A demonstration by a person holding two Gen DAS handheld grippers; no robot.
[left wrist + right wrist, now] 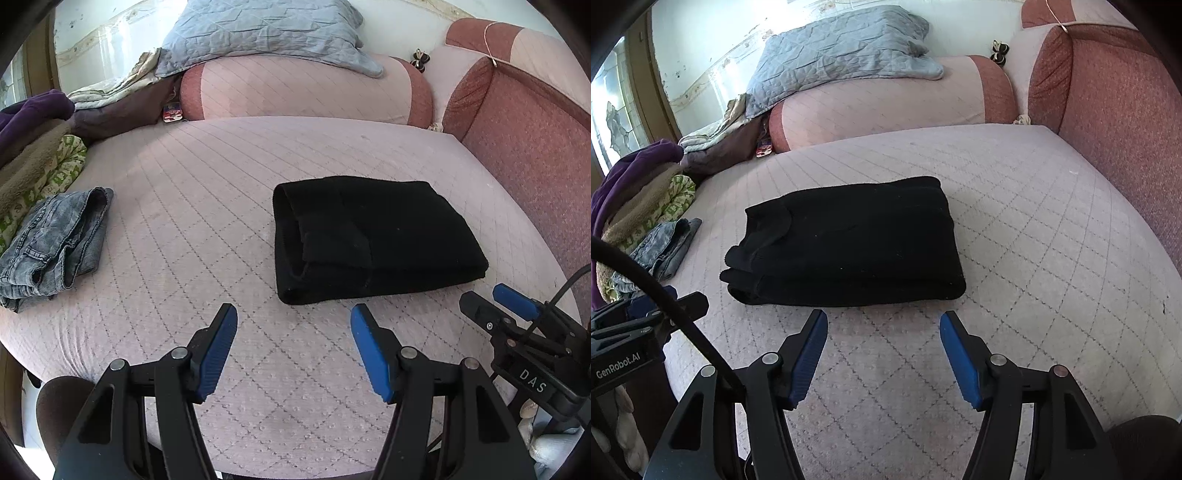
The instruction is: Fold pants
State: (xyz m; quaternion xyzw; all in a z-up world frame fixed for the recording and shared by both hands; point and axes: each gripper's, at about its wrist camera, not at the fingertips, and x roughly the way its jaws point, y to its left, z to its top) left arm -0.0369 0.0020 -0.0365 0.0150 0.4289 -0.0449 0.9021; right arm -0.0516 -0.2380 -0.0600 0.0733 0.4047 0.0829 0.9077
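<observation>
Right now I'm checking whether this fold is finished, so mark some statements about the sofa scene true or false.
1. The black pants lie folded on the seat cushion. True.
2. The left gripper is clamped on the pants. False: it is open, empty and short of them.
3. The right gripper holds nothing. True.
4. The jeans lie on top of the black pants. False: they lie apart, near the pile of clothes.
5. A grey quilt lies on the bolster. True.
</observation>
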